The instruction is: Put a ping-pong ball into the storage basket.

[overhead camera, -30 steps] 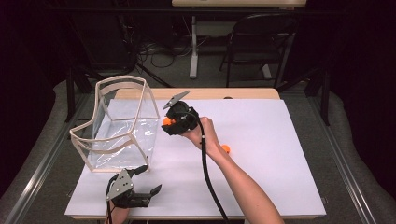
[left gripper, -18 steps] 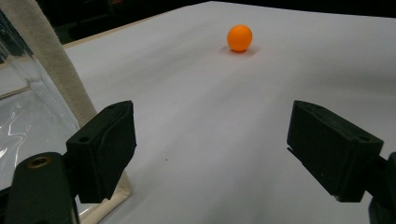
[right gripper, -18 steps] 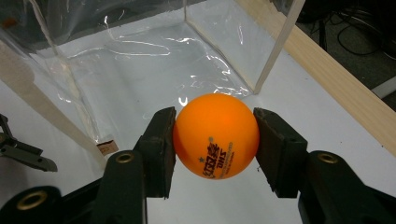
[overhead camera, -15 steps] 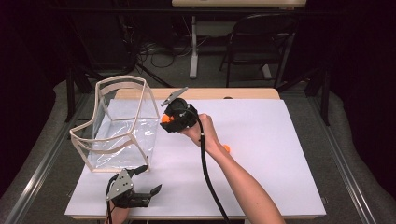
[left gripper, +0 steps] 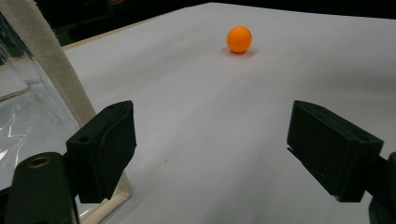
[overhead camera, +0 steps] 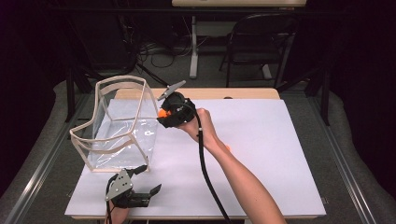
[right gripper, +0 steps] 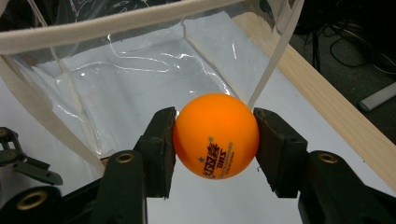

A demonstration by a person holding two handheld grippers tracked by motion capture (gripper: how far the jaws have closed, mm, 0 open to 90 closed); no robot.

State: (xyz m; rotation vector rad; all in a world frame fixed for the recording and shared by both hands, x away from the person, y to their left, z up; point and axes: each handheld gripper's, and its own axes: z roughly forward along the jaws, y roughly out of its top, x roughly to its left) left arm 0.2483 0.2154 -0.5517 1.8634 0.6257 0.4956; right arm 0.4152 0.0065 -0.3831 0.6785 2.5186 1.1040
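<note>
The left gripper (overhead camera: 140,186) lies low at the near left corner of the white sheet (overhead camera: 261,186), its jaws spread wide with nothing between them. In the left gripper view the jaws frame bare sheet, with the bag's cream trim just beside the left one.

A loose ball (left gripper: 239,39) sits on the sheet farther off in that view, well apart from the jaws. In the high view it is a small orange spot (overhead camera: 227,148) peeking out just beside the person's right forearm, about mid-sheet.

The bag (overhead camera: 116,126), clear plastic with cream edging, stands upright and open-topped along the sheet's left edge, from the near left toward the far left.

The right gripper (overhead camera: 164,113) is held above the sheet at the bag's right side, toward the far edge. Its jaws are closed on a held ball (right gripper: 215,136), orange with printed stars and lettering, pinched at its two sides. In the right gripper view this ball sits just short of the bag's rim (right gripper: 116,25), with the bag's mouth and glossy floor beyond it.

Past the sheet's far edge a strip of wooden worktop (overhead camera: 247,93) shows.
</note>
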